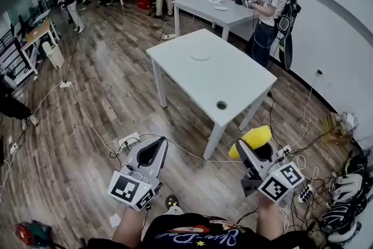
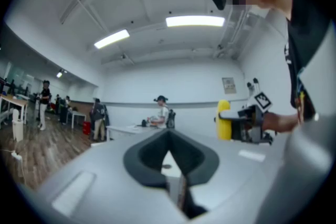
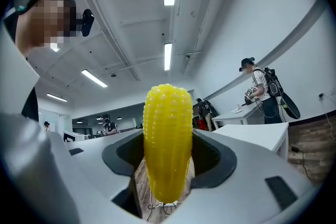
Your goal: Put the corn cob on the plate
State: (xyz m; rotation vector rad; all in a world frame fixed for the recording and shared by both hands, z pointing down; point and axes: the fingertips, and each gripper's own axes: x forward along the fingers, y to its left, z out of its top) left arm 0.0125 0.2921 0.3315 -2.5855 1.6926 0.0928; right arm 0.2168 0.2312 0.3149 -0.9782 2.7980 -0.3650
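Note:
The yellow corn cob is clamped crosswise in my right gripper, which is shut on it low at the right, over the floor in front of the white table. In the right gripper view the corn cob stands upright between the jaws of that gripper. A white plate lies on the far half of the table, well beyond both grippers. My left gripper is held level at the lower left, shut, with nothing in it. The left gripper view shows its own jaws meeting and the corn cob to the right.
A round cable hole sits near the table's front edge. Cables and a power strip run over the wooden floor. A second table with a person stands behind. Shoes lie at the right wall. Other people work at the far left.

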